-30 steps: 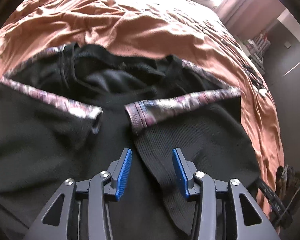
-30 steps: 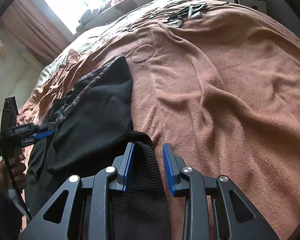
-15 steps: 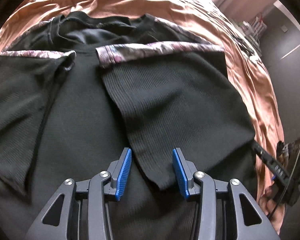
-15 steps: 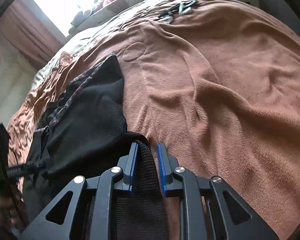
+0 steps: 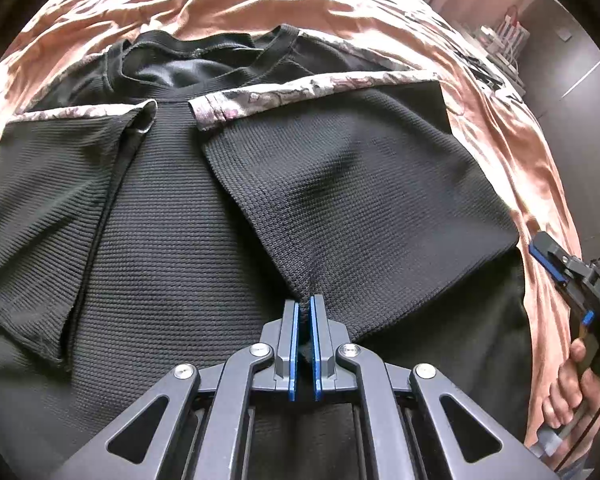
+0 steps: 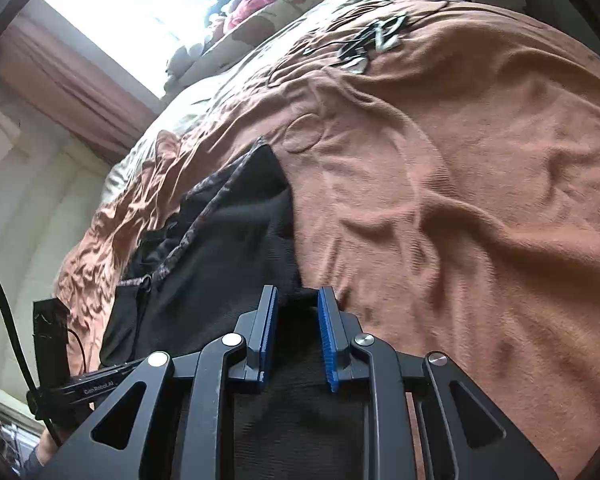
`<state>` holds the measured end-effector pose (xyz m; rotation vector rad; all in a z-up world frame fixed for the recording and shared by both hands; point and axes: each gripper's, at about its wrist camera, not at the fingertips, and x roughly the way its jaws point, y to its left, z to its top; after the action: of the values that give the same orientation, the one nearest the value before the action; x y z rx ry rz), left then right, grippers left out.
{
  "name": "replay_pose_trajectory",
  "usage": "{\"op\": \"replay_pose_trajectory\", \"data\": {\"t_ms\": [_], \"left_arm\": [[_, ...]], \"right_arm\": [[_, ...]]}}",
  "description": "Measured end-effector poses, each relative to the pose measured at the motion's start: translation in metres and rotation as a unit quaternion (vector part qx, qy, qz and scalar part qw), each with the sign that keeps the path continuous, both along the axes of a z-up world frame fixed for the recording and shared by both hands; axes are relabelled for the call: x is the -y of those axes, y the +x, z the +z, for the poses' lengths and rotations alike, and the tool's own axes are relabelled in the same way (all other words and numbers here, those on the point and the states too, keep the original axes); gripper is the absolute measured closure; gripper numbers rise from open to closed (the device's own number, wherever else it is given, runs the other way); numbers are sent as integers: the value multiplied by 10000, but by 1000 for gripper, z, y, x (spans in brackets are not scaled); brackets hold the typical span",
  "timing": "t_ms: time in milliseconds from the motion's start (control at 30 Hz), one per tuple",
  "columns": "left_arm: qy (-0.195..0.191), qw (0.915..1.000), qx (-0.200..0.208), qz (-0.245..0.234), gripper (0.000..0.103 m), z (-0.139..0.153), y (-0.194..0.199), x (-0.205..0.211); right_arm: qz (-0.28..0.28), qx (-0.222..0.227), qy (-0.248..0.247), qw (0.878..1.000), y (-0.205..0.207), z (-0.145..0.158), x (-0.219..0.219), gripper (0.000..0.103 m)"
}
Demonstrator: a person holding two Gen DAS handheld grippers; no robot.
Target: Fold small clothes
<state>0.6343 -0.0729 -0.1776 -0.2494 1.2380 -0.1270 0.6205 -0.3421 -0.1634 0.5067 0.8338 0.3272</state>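
Black waffle-knit top (image 5: 188,240) with patterned trim is lying flat on the rust-coloured blanket (image 6: 480,200), neckline (image 5: 204,46) at the far end, and that top is the landmark for everything below. Both sleeves are already folded in over the body, so my read is the sides are done and the lengthwise fold is what's in hand.

The left gripper (image 5: 304,312) has its blue pads pinched together on the pointed lower corner of the folded-in sleeve panel (image 5: 360,208), right at the middle of the top. The right gripper (image 6: 298,320) sits at the top's outer edge, on the side next to open blanket. Its jaws are opening a bit right now, with black fabric between them, but the pads look clear of the cloth rather than squeezing it.

Next move, I'd guess: the right one needs to actually bite that edge, then both lift together and carry the near end toward the neckline. One corner alone will just drag the panel out of its fold.

Room-wise it's fine. Lots of bare blanket beyond the top's right edge and past the neckline. The tight spot is the near side, where the top runs toward the blanket's edge and the person's hand (image 5: 572,392) is close by.
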Motion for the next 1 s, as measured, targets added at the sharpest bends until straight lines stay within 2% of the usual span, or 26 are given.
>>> {"op": "replay_pose_trajectory", "data": {"t_ms": [100, 133, 267, 400, 433, 500, 533, 633, 767, 833, 900, 967, 1000], "left_arm": [[-77, 10000, -3, 49, 97, -2, -1, -2], [-74, 10000, 10, 41, 97, -1, -1, -3], [-53, 10000, 23, 2, 97, -4, 1, -2], [-72, 9999, 51, 60, 97, -4, 3, -5], [-60, 9999, 57, 60, 97, -3, 4, -4], [-29, 10000, 69, 50, 97, -4, 6, -3], [-28, 10000, 73, 49, 97, -4, 7, -3], [-147, 9999, 83, 16, 97, -4, 9, -2], [-314, 9994, 74, -113, 95, 3, 7, -7], [-490, 9987, 117, -108, 81, 10, 5, -18], [-607, 9977, 314, -35, 50, 22, 3, -38], [-559, 9972, 497, 32, 40, 34, 3, -58], [-538, 9970, 557, 56, 40, 39, 3, -68]], "right_arm": [[233, 46, -302, 9993, 13, -1, -9, 82], [234, 34, -261, 9994, 15, -2, -8, 78], [266, 120, -174, 9994, 21, 0, -9, 54], [374, 152, -355, 9986, 24, -4, -20, 54], [404, 137, -430, 9982, 25, -6, -23, 55], [332, 59, -596, 9977, 27, -11, -25, 74], [274, -48, -630, 9976, 30, -14, -24, 87], [40, -185, -607, 9980, 30, -22, -14, 97], [-201, -166, -896, 9956, 25, -11, -7, 98], [-153, -176, -690, 9973, 20, -7, -3, 97], [-137, -176, -537, 9983, 15, -2, 1, 96], [-110, -123, -524, 9985, 14, 2, 1, 82], [-94, -92, -496, 9987, 14, 3, 1, 76]]}}
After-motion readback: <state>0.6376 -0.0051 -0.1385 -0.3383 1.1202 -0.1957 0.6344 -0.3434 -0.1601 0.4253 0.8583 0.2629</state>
